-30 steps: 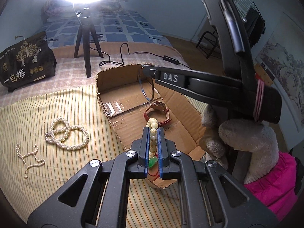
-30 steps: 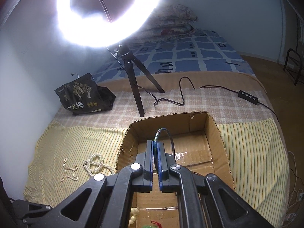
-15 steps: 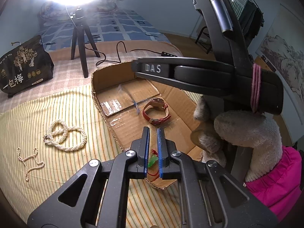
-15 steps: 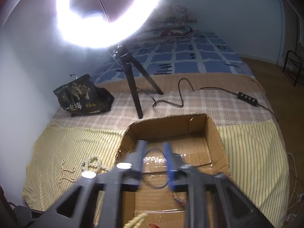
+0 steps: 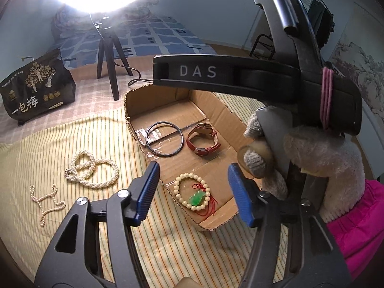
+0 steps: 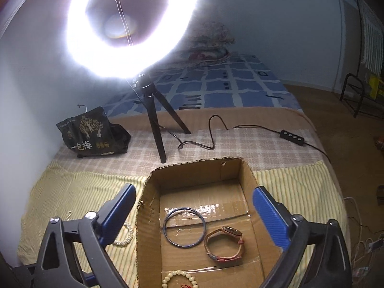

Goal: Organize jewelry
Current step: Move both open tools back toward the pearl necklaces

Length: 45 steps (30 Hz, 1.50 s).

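Currently both grippers, left [image 5: 193, 192] and right [image 6: 194, 216], are opening, fingers empty above the box [image 5: 230, 110]. Next, fetch the pearl necklace [image 5: 92, 170]; grip 1 strand cluster.

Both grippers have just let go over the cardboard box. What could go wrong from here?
1. The left gripper, jaws opening and nothing between them, hangs low over the bead bracelet; its red cord could snag a finger on the way out.
2. The box has low walls; a bump from the right gripper, also opening and empty, might shift it and jumble the bangle and watch.
3. The pearl necklace and thin pearl strand lie limp on the cloth, so a pinch may slip.
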Available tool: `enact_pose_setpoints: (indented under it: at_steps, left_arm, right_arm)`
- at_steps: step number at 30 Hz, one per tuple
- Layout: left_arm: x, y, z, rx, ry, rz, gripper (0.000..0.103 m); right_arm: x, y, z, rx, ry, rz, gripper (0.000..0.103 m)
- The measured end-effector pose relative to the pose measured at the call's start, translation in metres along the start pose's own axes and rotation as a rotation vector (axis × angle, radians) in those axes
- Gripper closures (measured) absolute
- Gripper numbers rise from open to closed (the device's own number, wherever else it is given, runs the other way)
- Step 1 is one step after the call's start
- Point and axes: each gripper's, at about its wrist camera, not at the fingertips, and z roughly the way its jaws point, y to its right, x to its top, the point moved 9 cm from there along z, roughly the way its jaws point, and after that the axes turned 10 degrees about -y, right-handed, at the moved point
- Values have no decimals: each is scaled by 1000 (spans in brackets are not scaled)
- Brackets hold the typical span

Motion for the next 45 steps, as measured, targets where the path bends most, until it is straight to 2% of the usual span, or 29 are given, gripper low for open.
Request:
enact_pose_setpoints:
  at_steps: [5, 13, 26, 36, 40, 45]
  left_arm:
    - [-4, -3, -8, 8, 8, 0, 41]
    - [-16, -20, -30, 45, 29, 37, 40]
    - [-27, -107, -68, 109, 58, -51, 40]
    - [-38, -186, -81, 126, 41, -208, 41]
    - [-45, -212, -81, 136, 27, -271, 41]
    - [-55, -235, -77, 125, -1, -335, 41]
  right_arm:
    - [-3, 0, -10, -52, 4, -15, 0]
    - [-7, -1, -35, -67, 27, 0, 0]
    - [-28, -9, -79, -56, 69, 20, 1]
    - [-52, -66, -88, 42, 43, -90, 5]
    - [-57, -92, -80, 77, 23, -147, 8]
    - [-64, -118, -58, 110, -33, -206, 17]
